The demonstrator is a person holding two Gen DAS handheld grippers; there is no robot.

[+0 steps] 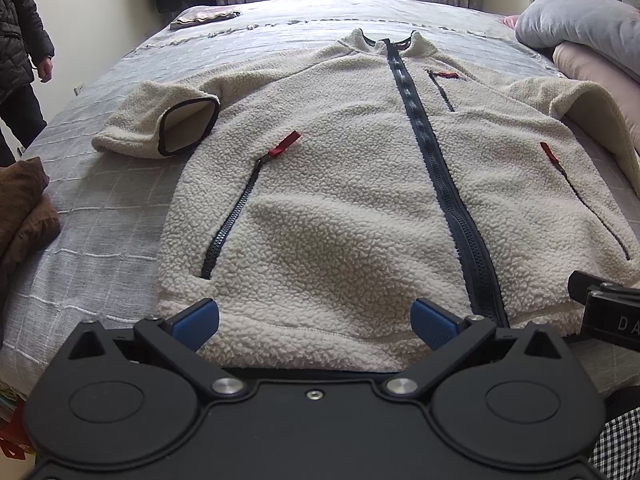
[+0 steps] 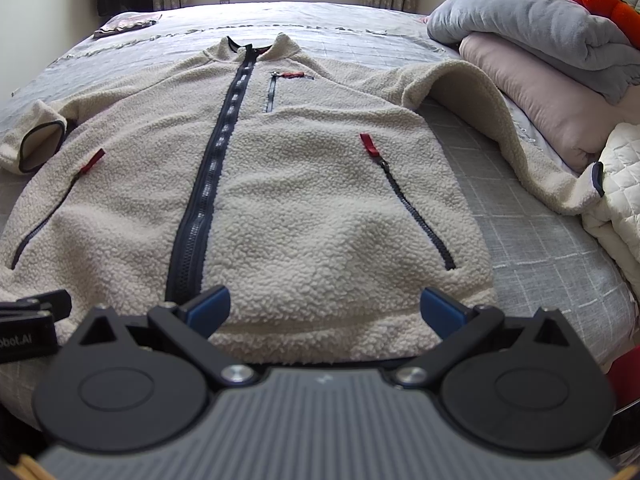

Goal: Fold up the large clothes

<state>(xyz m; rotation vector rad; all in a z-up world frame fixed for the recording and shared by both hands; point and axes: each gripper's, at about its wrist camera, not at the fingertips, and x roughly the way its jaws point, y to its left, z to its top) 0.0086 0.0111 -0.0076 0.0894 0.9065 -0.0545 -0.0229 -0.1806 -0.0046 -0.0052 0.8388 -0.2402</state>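
Note:
A cream fleece jacket (image 1: 340, 184) with a dark front zipper lies flat, front up, on the grey bed, collar away from me; it also shows in the right wrist view (image 2: 288, 184). Its left sleeve (image 1: 160, 120) is folded in at the cuff. Its right sleeve (image 2: 500, 128) drapes out toward the pillows. My left gripper (image 1: 315, 322) is open over the hem, left of the zipper. My right gripper (image 2: 325, 312) is open over the hem, right of the zipper. Neither holds anything.
A grey checked bedspread (image 1: 112, 216) covers the bed. Folded grey and pink bedding (image 2: 552, 52) and a white quilt (image 2: 620, 200) lie at the right. A brown garment (image 1: 24, 208) lies at the left edge. A person in a dark coat (image 1: 20, 40) stands far left.

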